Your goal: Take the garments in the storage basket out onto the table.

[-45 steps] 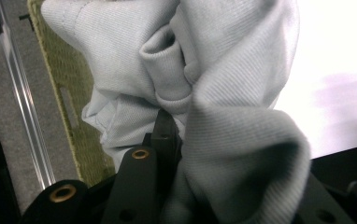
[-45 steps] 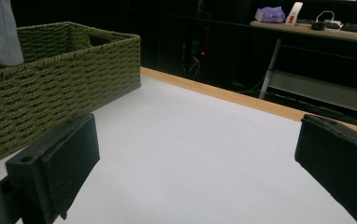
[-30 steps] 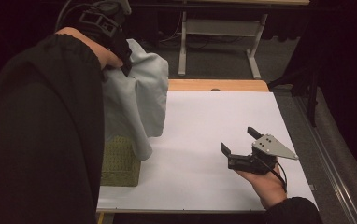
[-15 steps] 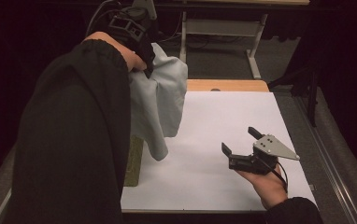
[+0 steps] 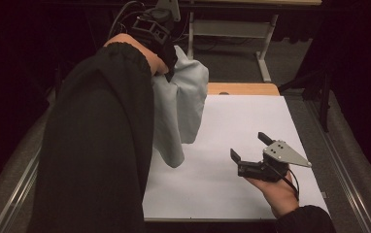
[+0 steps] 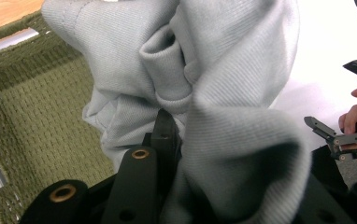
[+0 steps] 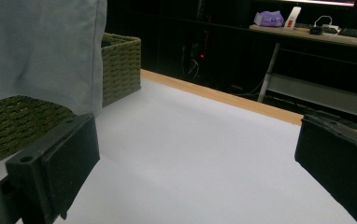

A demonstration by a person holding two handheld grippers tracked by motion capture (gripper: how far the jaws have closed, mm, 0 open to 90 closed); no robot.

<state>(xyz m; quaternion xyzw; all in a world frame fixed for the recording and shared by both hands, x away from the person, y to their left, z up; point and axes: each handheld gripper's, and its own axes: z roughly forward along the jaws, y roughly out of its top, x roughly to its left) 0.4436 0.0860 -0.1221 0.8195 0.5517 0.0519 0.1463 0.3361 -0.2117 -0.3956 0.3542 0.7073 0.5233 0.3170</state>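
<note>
Now we have the grey garment [image 5: 181, 109] lifted clear of the green woven basket [image 6: 32, 116] and hanging from our left gripper [image 5: 166, 68], whose jaws are clamped together on a bunched fold of the cloth. In the left gripper view the fabric wraps around the jaws, with the basket's open inside below and beside it. The garment dangles above the white tabletop [image 5: 251, 126], its lower end near the surface, though we cannot tell if it touches.

Compared with a second ago, our left arm has carried the garment across toward the middle of the tabletop, and our black sleeve [image 5: 96, 160] now covers the basket in the high view, where a strip of it showed before. We judge this to mean the garment is out and on its way to being laid down.

Our right gripper [image 5: 251, 153] rests low over the tabletop in the same spot as before, jaws apart and holding nothing.
</note>
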